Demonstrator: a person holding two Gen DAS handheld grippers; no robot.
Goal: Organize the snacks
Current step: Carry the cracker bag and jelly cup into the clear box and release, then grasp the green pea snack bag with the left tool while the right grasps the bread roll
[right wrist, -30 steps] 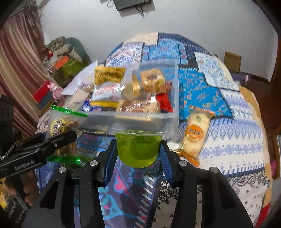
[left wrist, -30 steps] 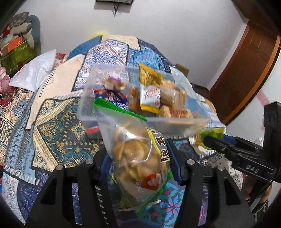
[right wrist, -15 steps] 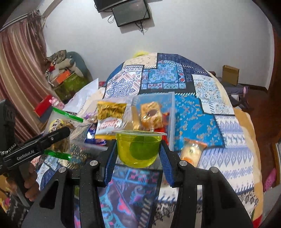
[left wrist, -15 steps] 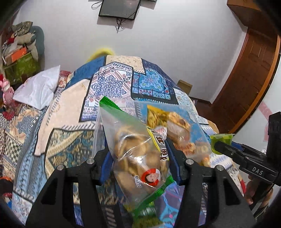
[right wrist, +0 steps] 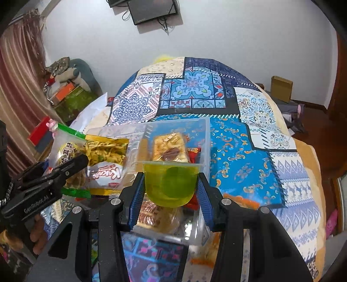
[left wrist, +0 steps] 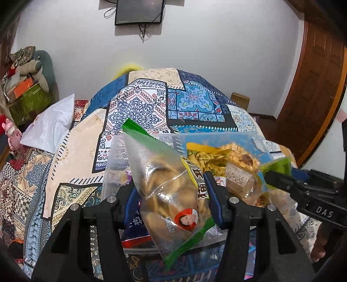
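Note:
My left gripper [left wrist: 171, 195] is shut on a clear snack bag [left wrist: 167, 186] with green edges, full of brown cookies, held above the clear plastic bin [left wrist: 110, 164]. My right gripper [right wrist: 171, 191] is shut on a green jelly cup [right wrist: 171, 184], held over the near right part of the same bin [right wrist: 206, 138]. The bin holds several packets, among them a yellow noodle snack [right wrist: 106, 151] and an orange biscuit pack [right wrist: 171, 147]. The left gripper and its bag [right wrist: 63, 149] show at the left of the right wrist view. The right gripper [left wrist: 303, 191] shows at the right of the left wrist view.
The bin rests on a bed with a patterned blue patchwork quilt [right wrist: 238, 138]. An orange-edged snack pack [right wrist: 240, 200] lies on the quilt right of the bin. A white pillow [left wrist: 52, 123] lies at the left. A wall screen [left wrist: 138, 10] hangs behind, a wooden door [left wrist: 314, 86] stands right.
Both grippers have risen and moved forward with their loads. They went from in front of the bin's near wall to above its inside.

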